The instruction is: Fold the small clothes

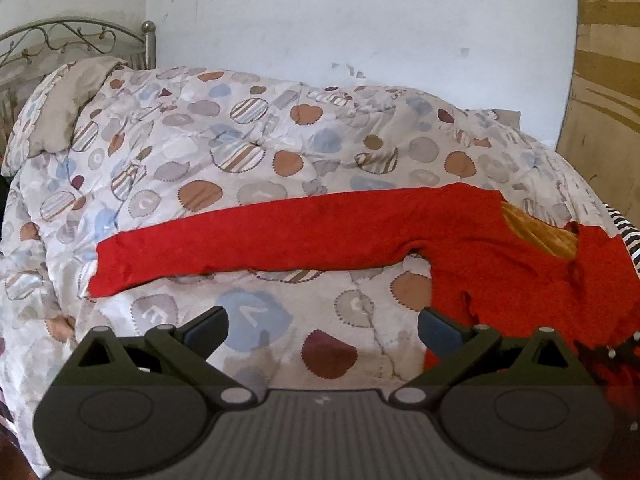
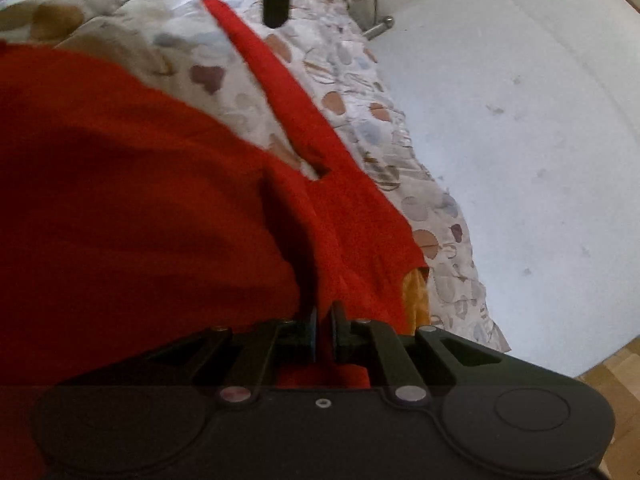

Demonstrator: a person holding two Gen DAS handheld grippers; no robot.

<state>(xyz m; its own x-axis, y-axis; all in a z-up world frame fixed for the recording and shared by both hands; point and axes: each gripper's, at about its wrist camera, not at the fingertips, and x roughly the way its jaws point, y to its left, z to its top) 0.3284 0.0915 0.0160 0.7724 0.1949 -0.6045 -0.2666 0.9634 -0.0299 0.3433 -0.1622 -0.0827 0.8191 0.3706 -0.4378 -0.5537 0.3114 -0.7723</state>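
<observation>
Right wrist view: your right tool (image 2: 324, 320) is clamped on the red garment (image 2: 140, 184), lifting its body. Your left tool (image 1: 323, 330) gapes empty above the bed (image 1: 240, 128). One sleeve (image 1: 248, 240) lies outstretched toward the headboard; folding has barely begun.

You have a bed covered by a pale quilt (image 1: 256, 148) printed with brown, blue, grey and striped round patches, rumpled all over. At its far left end a beige pillow (image 1: 68, 108) leans against a scrolled metal headboard (image 1: 60, 36). Behind the bed stands a scuffed white wall (image 1: 360, 20). At the right edge you see a wooden panel (image 1: 608, 80) and, lower, a black-and-white striped cloth (image 1: 628, 240).
</observation>
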